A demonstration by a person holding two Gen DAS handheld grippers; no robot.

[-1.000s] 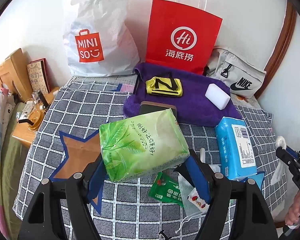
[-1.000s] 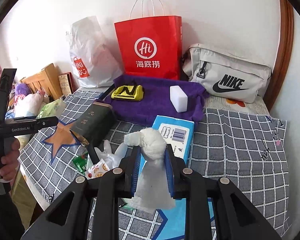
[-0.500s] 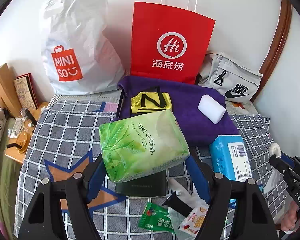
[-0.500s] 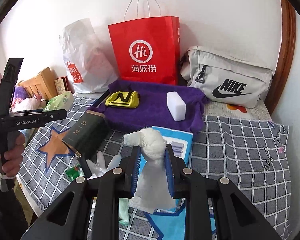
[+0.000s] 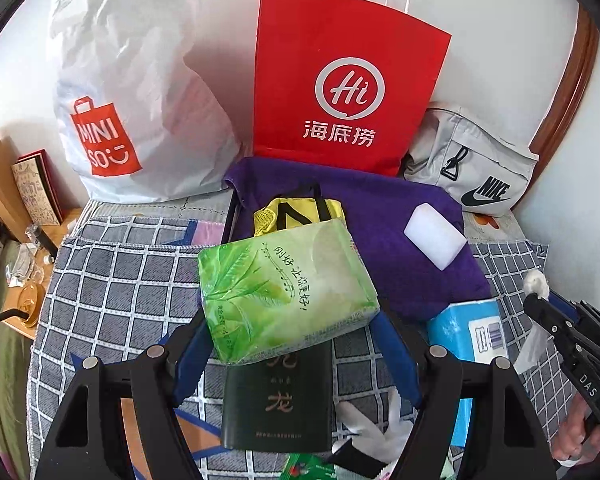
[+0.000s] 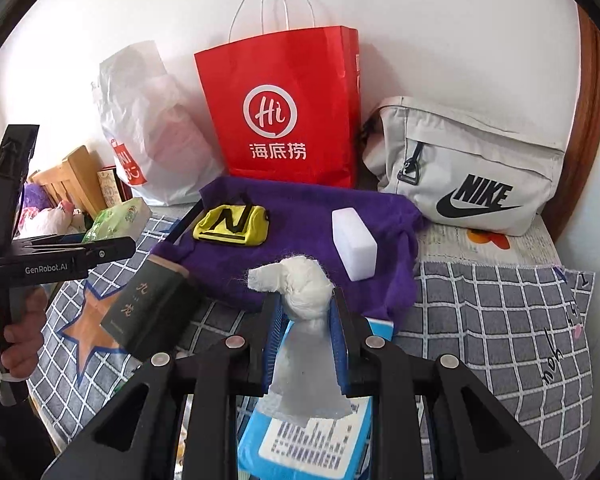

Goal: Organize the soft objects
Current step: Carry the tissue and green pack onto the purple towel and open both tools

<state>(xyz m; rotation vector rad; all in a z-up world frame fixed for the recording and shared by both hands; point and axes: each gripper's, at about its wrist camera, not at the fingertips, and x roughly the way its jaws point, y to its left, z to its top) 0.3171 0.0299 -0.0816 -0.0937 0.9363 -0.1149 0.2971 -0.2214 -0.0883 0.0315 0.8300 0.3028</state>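
Observation:
My left gripper (image 5: 290,320) is shut on a green pack of tissues (image 5: 284,292), held in the air just in front of the purple towel (image 5: 388,216). On that towel lie a yellow and black pouch (image 5: 296,216) and a white sponge block (image 5: 434,236). My right gripper (image 6: 306,312) is shut on a knotted white cloth (image 6: 300,288) and hangs over a blue tissue pack (image 6: 308,440). In the right wrist view the towel (image 6: 308,240), the pouch (image 6: 232,222) and the sponge (image 6: 354,242) lie just ahead. The right gripper (image 5: 556,320) also shows at the left wrist view's right edge.
A red paper bag (image 5: 340,92), a white plastic shopping bag (image 5: 132,92) and a grey sling bag (image 5: 476,164) stand along the wall. A dark green box (image 5: 280,400), a white glove (image 5: 376,420) and small sachets lie on the checked blanket (image 5: 112,288). A wooden bedside stand (image 5: 24,240) is left.
Both grippers have moved forward towards the purple towel, each keeping its load. The towel and bags look nearer; the green box now lies under the left gripper.

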